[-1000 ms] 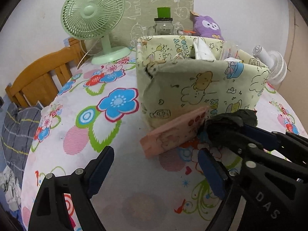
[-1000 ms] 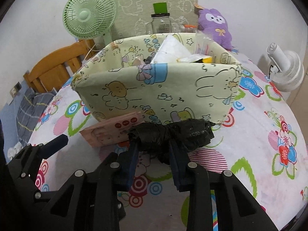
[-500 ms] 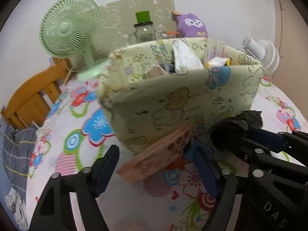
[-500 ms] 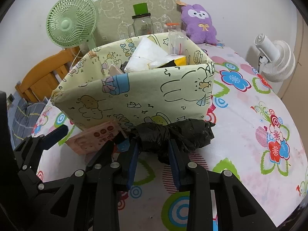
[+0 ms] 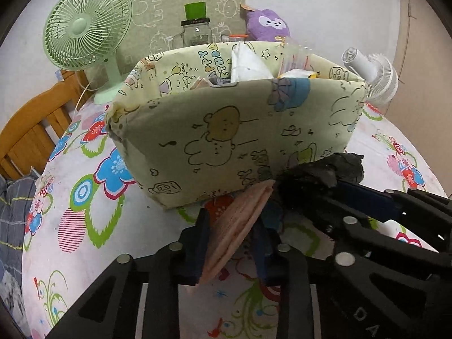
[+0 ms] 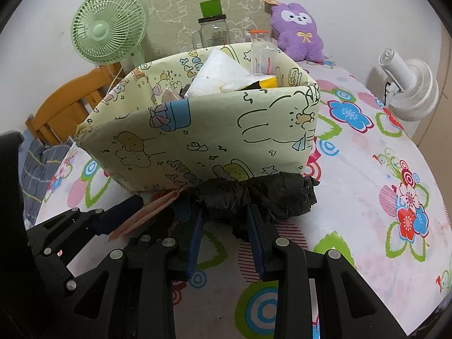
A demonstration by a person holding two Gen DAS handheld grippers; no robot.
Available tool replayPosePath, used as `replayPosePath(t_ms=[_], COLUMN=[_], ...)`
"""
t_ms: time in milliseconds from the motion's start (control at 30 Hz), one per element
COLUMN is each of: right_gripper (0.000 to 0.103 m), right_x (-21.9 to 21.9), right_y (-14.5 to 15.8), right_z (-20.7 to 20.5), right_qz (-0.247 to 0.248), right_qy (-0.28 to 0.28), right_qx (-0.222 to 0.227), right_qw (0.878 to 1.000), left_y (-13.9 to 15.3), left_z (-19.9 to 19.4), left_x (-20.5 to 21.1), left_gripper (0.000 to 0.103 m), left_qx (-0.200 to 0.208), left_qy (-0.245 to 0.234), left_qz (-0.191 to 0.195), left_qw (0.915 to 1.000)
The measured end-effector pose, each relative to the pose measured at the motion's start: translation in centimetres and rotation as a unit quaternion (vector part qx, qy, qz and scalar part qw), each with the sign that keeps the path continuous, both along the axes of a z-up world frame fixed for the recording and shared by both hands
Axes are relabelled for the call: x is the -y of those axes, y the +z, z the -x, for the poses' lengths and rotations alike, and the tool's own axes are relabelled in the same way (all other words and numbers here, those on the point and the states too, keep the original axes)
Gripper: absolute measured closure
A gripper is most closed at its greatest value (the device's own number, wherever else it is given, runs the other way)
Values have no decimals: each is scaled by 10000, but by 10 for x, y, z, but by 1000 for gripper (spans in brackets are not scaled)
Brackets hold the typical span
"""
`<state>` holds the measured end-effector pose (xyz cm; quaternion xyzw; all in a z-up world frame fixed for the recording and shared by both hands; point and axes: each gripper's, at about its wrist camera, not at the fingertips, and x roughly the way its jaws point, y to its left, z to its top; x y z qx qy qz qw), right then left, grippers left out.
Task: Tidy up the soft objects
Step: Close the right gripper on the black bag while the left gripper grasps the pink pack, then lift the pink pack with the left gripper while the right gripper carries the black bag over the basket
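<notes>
Floral tablecloth (image 6: 395, 254) under everything — left gripper (image 5: 234, 243) pinched a flat pink pack (image 5: 240, 226), right gripper (image 6: 226, 226) squeezed a crumpled black bag (image 6: 262, 197), both just in front of the cartoon-print bin (image 6: 212, 135).

Soft even indoor light, fisheye-bent edges, perhaps slightly blurred.

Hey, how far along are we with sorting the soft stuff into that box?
Partly done: the yellow cartoon box already holds white packets and other items. In hand: the left hand-held gripper clamps a pink pouch, and the right hand-held gripper grips a black bundle, both right in front of the box. Left: getting both into the box.
</notes>
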<state>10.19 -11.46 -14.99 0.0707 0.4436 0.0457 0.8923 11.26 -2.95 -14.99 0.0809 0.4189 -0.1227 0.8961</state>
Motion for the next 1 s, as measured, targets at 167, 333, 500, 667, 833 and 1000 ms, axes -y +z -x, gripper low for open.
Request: replayPosePath(t_ms=[167,333,500,667,833,1000], right_gripper=[69,69,69,69,69,69], right_x=[0,0,-1,0,2,4], right_y=[1,3,5,10,20,30], right_z=[5,12,21,32,42,52], right_qz=[-45,-81,-56,-48,-69,-113], right_qy=[48,128,198,247,274,295], right_qx=[19,46,85,179,331,473], right_qw=[10000,9999,9998,9995,9991,9984], left_y=[2,3,4,9,19,28], left_z=[6,15,26,37,47,55], left_x=[-1,-2,-3,-4,-4,-3], left_gripper=[85,95,96,96,96,96], left_qx=[-29,-70,-78,4,134,257], left_qy=[83,161,265,326,403,464], left_qz=[97,215,312,369,404,449], left_qw=[9999,9996,9991,9988,9983,9976])
